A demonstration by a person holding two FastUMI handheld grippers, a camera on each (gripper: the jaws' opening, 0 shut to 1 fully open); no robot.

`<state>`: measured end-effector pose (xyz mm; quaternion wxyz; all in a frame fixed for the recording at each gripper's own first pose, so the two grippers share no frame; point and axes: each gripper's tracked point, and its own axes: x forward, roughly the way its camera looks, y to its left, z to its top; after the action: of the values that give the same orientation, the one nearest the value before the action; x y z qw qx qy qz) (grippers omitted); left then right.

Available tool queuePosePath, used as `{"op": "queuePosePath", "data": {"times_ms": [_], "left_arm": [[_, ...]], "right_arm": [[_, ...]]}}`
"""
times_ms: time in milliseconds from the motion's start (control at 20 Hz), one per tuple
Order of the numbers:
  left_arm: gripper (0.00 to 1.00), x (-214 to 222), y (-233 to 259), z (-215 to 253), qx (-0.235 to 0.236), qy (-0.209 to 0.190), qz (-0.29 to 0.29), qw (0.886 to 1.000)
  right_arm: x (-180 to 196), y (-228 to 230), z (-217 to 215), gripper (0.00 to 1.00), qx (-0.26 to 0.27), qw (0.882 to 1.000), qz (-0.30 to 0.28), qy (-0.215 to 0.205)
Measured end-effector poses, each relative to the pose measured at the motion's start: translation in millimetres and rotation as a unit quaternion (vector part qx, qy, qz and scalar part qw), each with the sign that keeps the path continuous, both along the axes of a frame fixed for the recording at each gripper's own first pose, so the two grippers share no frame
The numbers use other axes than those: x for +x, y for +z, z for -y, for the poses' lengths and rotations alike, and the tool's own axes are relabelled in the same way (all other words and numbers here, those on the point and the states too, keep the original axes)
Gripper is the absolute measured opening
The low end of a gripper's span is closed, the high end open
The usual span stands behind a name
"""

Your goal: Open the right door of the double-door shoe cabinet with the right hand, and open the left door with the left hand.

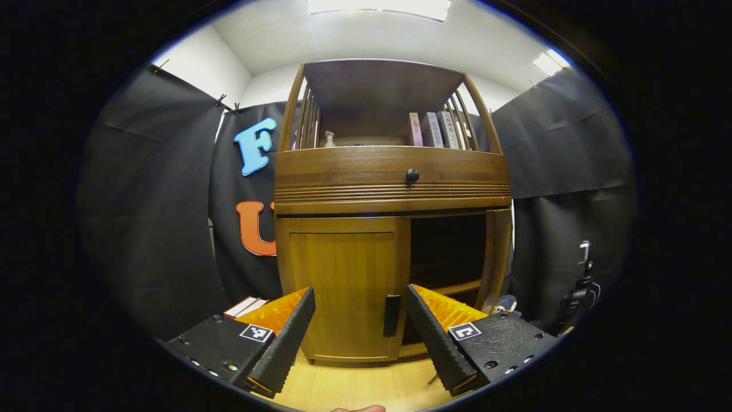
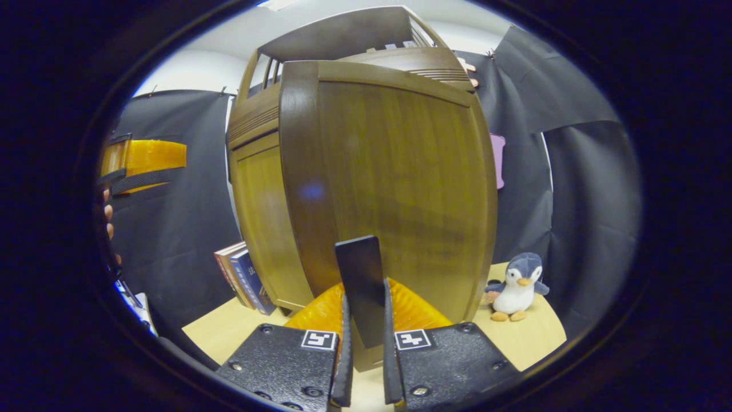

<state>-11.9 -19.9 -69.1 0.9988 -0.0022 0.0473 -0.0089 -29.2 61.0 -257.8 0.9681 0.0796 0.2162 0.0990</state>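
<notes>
Straight ahead of my left gripper [image 1: 360,332]: left door [image 1: 343,286] of the shoe cabinet [image 1: 392,183], shut. Its handle [image 1: 392,315] is a dark upright bar, long axis vertical, on the door's right edge, lying between my spread jaws but farther off, not touched. Jaws well apart, holding nothing. My judgement: push forward, then close across the bar. Right door [image 2: 394,189]: swung open. Right gripper [image 2: 364,343]: jaws clamped on the right door's handle [image 2: 360,286], one on each side.
</notes>
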Motion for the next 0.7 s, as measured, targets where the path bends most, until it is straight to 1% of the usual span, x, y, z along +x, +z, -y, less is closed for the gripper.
{"op": "queuePosePath", "data": {"times_ms": [100,350,400,450,500,700], "left_arm": [[0.95,2,-2,6,-0.001,-0.007,-0.002,1.0],[0.95,8,-9,21,-0.006,-0.019,-0.013,1.0],[1.0,8,-9,24,-0.008,-0.022,-0.013,1.0],[1.0,9,-9,27,-0.008,-0.025,-0.014,1.0],[0.95,10,-9,30,-0.009,-0.028,-0.014,0.999],[0.95,14,-16,37,-0.008,-0.039,-0.025,0.999]], "right_arm": [[-9,2,9,0.26,0.005,1.0,-0.005,-0.01],[-27,7,34,0.23,0.017,0.999,-0.011,-0.032],[-31,9,40,0.23,0.016,0.999,-0.011,-0.037],[-34,9,46,0.23,0.014,0.999,-0.011,-0.041],[-37,10,51,0.23,0.015,0.999,-0.012,-0.048],[-50,15,76,0.21,0.029,0.996,-0.02,-0.088]]}}
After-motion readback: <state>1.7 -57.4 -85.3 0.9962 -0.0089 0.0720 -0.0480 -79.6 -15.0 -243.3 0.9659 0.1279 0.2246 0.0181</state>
